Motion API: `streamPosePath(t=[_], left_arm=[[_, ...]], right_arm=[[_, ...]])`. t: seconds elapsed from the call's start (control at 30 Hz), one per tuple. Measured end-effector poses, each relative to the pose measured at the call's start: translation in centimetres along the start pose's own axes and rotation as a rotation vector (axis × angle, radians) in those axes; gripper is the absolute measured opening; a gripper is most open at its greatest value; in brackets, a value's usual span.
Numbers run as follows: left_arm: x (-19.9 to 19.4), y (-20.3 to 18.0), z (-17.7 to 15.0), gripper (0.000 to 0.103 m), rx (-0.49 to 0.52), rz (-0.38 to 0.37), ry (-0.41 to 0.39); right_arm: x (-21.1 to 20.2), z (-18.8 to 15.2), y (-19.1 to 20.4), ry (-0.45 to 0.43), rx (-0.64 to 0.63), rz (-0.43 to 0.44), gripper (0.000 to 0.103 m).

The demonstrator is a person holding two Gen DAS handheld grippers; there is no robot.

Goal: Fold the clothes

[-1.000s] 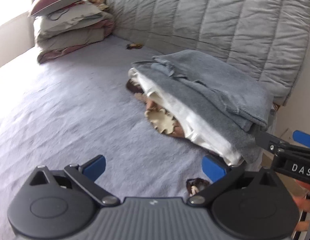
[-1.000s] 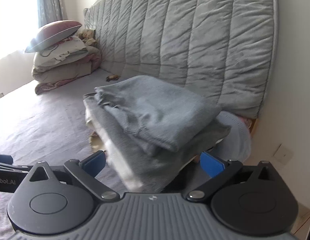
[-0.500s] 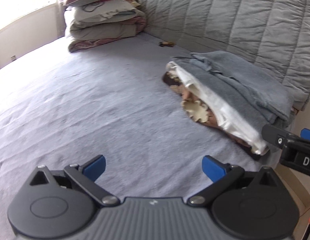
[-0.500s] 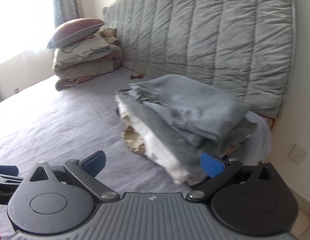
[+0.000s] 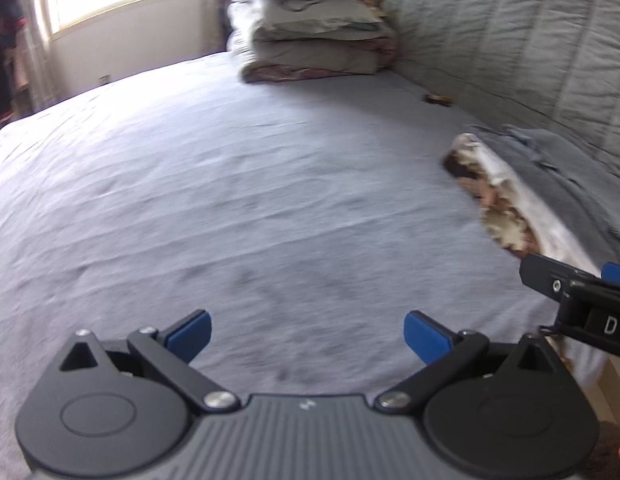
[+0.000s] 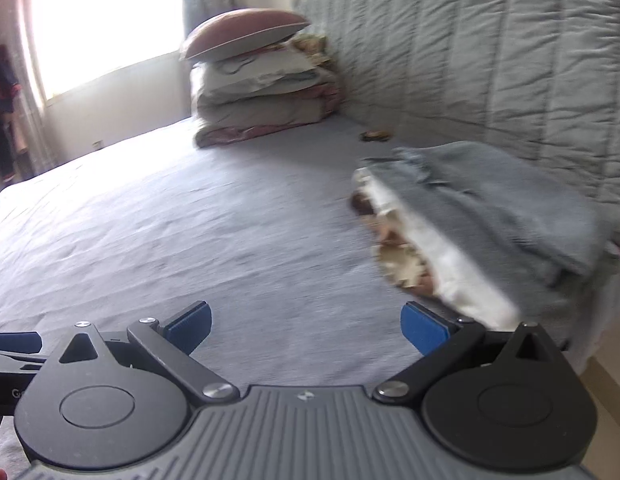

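A pile of folded clothes point(image 6: 490, 216) lies at the right side of the bed, grey garments on top, a white one and a brown patterned one beneath. The same pile point(image 5: 550, 184) sits at the right edge of the left wrist view. My left gripper point(image 5: 308, 334) is open over bare sheet, well left of the pile, with nothing between its blue pads. My right gripper point(image 6: 306, 326) is open too, holding nothing; its right pad point(image 6: 424, 330) is near the pile's front corner. The right gripper's body point(image 5: 578, 304) shows at the right of the left wrist view.
A lavender sheet covers the bed point(image 5: 230, 184). Stacked pillows point(image 6: 258, 80) sit at the far end by the grey quilted headboard point(image 6: 490, 48). A small dark object point(image 6: 375, 135) lies near the headboard. A bright window point(image 6: 102, 20) is at the far left. Floor shows at the lower right.
Both grippers have swung left and back from the clothes pile, which now sits at the right of each view. More bare sheet, the pillows and the window have come into sight. Both stayed open.
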State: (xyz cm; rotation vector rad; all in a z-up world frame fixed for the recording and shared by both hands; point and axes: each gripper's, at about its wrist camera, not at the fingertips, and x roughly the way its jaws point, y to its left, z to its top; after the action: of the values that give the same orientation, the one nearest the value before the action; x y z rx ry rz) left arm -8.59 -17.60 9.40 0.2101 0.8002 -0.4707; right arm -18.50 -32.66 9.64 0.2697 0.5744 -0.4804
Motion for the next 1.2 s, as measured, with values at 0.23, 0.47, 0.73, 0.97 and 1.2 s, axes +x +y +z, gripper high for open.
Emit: streamPosePath(t=[0.23, 0.47, 0.73, 0.97, 1.2], left_arm=[[1.6, 6.0, -2.1, 0.103, -0.080, 0.082, 0.010], [4.7, 11.8, -4.8, 0.103, -0.172, 0.166, 0.053], [8.0, 17.6, -7.7, 0.103, -0.308, 0.280, -0.004], [11.5, 18.2, -8.8, 0.103, -0.276, 0.366, -0.103], [12.8, 19.0, -9.0, 0.103, -0.276, 0.355, -0.150]], right_arm=[[3.0, -1.4, 6.0, 0.052, -0.071, 0.074, 0.103], [6.8, -3.3, 11.6, 0.068, -0.147, 0.123, 0.103], [11.2, -6.1, 15.6, 0.057, -0.191, 0.176, 0.103], [14.6, -8.8, 18.3, 0.044, -0.206, 0.228, 0.103], [16.3, -10.1, 19.7, 0.042, -0.270, 0.231, 0.103]])
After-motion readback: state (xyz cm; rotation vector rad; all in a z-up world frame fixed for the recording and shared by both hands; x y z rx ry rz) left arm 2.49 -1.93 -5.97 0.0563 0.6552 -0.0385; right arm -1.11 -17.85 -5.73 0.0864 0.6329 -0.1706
